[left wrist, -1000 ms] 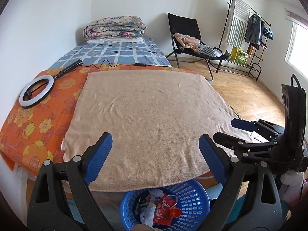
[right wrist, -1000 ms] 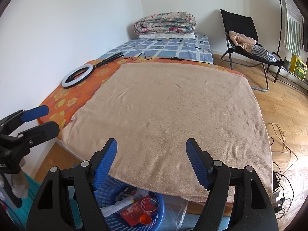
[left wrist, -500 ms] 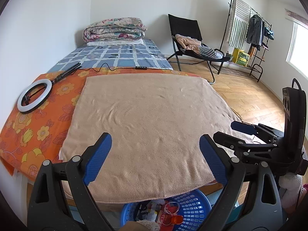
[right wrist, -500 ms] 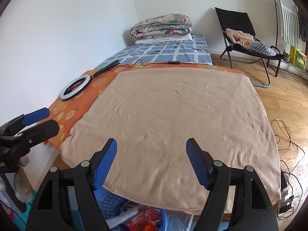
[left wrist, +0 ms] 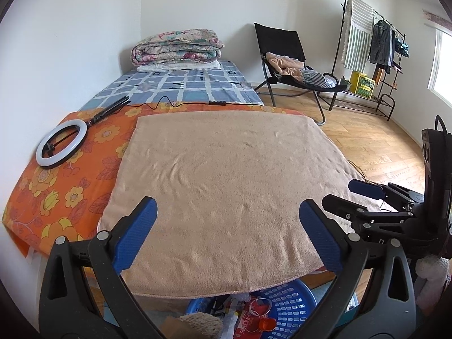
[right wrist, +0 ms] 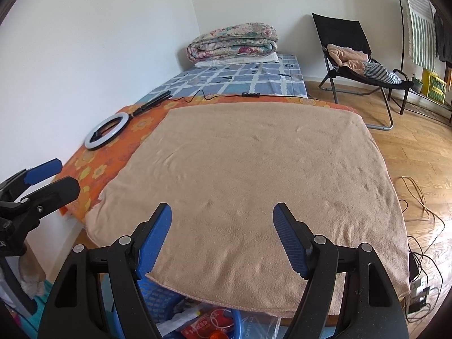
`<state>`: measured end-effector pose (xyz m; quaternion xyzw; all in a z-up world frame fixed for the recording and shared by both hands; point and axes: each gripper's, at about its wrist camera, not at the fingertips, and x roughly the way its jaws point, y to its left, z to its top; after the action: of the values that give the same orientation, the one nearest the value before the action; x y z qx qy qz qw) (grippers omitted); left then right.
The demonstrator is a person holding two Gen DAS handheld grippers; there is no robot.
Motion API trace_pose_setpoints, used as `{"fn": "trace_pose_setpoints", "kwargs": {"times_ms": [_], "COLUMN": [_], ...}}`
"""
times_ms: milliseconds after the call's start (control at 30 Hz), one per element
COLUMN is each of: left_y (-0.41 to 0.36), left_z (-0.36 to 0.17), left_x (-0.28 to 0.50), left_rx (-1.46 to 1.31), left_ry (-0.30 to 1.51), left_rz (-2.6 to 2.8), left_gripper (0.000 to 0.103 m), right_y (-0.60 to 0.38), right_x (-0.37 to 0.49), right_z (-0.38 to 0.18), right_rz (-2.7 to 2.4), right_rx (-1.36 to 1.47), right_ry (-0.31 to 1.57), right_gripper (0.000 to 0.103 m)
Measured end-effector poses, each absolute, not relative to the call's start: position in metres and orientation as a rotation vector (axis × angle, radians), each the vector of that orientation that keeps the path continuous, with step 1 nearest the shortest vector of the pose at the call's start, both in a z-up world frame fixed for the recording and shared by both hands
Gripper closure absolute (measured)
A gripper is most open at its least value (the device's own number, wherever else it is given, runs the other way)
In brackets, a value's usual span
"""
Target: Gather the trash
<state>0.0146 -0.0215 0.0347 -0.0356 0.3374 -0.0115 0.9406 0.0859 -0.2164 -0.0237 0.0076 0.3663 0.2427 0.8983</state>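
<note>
A blue plastic basket (left wrist: 293, 305) sits on the floor below the bed's near edge, holding trash: a red wrapper (left wrist: 248, 319), white scraps and an orange cap. It also shows in the right wrist view (right wrist: 158, 302). My left gripper (left wrist: 226, 226) is open and empty above the tan blanket (left wrist: 226, 175). My right gripper (right wrist: 223, 234) is open and empty, to the right of the left one, and shows in the left wrist view (left wrist: 364, 195). The left gripper shows at the left edge of the right wrist view (right wrist: 48, 178).
A ring light (left wrist: 62, 144) with its cable lies on the orange floral sheet (left wrist: 56, 197). Folded quilts (left wrist: 178, 46) sit at the bed's far end. A black chair (left wrist: 291, 62) with clothes and a clothes rack (left wrist: 373, 45) stand on the wood floor. Cables (right wrist: 423, 206) lie at the right.
Both grippers have risen and tilted up; the basket has slid toward the bottom edge of both views. Both stay open and empty.
</note>
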Motion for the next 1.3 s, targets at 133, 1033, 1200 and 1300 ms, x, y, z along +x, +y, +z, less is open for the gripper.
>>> {"fn": "trace_pose_setpoints", "kwargs": {"times_ms": [133, 1033, 1200, 1300], "left_y": [-0.0214, -0.0203, -0.0199, -0.0193], "left_z": [0.0345, 0.0338, 0.0339, 0.0336], "left_x": [0.014, 0.0131, 0.0133, 0.0138], "left_rx": [-0.069, -0.079, -0.075, -0.075], "left_ry": [0.689, 0.694, 0.693, 0.694], "left_rz": [-0.017, -0.022, -0.02, -0.02], "left_gripper": [0.001, 0.001, 0.001, 0.001], "right_y": [-0.2164, -0.2192, -0.2186, -0.2178], "right_x": [0.0875, 0.0868, 0.0861, 0.086], "right_z": [-0.0264, -0.0276, -0.0279, -0.0285], "right_rz": [0.502, 0.486, 0.486, 0.485], "right_rx": [0.016, 0.004, 0.002, 0.005], "right_ry": [0.772, 0.772, 0.773, 0.775], "right_gripper": [0.029, 0.029, 0.029, 0.029]}}
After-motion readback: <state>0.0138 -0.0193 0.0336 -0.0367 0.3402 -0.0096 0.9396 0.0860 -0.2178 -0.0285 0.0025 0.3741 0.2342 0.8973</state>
